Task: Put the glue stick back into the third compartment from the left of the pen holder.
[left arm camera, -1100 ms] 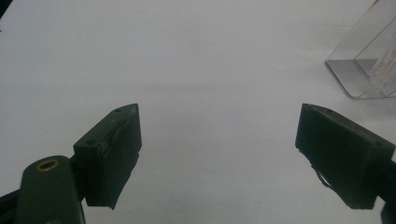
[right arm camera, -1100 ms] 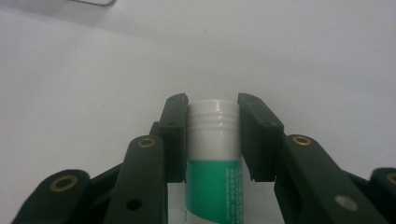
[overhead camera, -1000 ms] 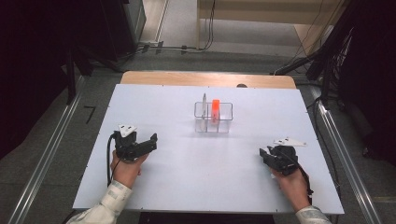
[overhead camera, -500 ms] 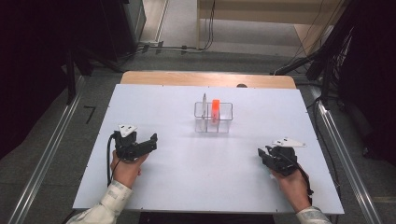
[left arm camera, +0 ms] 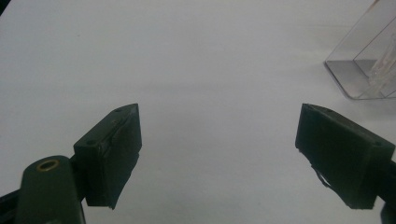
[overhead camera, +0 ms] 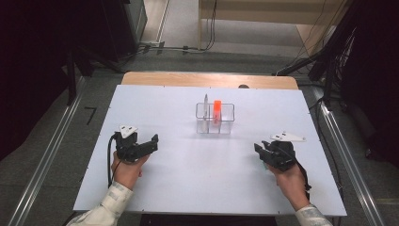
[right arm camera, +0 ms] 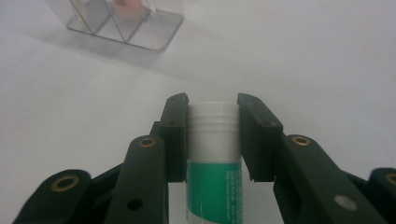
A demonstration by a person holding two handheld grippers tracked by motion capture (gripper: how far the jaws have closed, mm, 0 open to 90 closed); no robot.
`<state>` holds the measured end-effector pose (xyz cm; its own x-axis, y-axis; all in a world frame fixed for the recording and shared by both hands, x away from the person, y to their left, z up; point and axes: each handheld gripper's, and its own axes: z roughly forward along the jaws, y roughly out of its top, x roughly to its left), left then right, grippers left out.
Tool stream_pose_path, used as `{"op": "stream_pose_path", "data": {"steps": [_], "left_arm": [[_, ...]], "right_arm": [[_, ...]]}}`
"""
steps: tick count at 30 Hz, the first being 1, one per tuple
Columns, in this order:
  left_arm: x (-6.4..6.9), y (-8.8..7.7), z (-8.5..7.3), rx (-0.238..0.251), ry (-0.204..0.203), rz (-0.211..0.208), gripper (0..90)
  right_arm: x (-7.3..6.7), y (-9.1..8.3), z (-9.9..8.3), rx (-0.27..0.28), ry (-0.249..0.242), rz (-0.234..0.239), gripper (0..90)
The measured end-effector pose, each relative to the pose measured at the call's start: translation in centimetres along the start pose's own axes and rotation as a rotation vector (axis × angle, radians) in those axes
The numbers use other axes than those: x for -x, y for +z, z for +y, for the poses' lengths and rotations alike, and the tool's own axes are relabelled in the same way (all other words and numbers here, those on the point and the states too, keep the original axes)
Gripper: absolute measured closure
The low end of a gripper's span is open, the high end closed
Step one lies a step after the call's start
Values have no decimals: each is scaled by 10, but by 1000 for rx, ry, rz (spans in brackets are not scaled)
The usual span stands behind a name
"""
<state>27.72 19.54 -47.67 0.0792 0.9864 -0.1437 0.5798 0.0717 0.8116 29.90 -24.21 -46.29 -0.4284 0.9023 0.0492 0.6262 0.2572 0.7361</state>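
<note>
We saw the white table (overhead camera: 188, 188) from above, with a person's two hands coming in from its near edge, each holding a gripper. The left gripper (overhead camera: 151, 142) sat at the near left of the table, and in its own view (left arm camera: 219, 154) its two black jaws stood wide apart with nothing but bare tabletop between them. The right gripper (overhead camera: 260, 149) lay at the near right, and in the right gripper view (right arm camera: 212, 135) its jaws were closed on a white tube with a green label (right arm camera: 214, 158), the ribbed white cap pointing forward between the jaw tips. From the high view we could not make out the tube in that gripper. A clear plastic organizer (overhead camera: 215, 118) divided into compartments stood near the middle of the table, toward the far side, well apart from both grippers. Upright in it we saw an orange object (overhead camera: 217, 110) and, beside it on the left, a thin grey stick-like item (overhead camera: 205, 100); which compartment each occupied we could not tell. A corner of the organizer showed at the upper right of the left gripper view (left arm camera: 364, 70).
</note>
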Motion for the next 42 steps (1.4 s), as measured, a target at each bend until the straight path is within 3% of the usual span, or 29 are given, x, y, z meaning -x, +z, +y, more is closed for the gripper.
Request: {"op": "stream_pose_path", "data": {"steps": [17, 27, 42], "left_arm": [[0, 0, -1, -1, 4, -1, 147], [0, 1, 0, -2, 6, -2, 147], [0, 1, 0, -3, 10, -2, 147]], "right_arm": [[-21, 21, 43, 53, -7, 34, 636], [-32, 24, 71, 88, -15, 36, 636], [-44, 39, 101, 95, -13, 32, 636]]}}
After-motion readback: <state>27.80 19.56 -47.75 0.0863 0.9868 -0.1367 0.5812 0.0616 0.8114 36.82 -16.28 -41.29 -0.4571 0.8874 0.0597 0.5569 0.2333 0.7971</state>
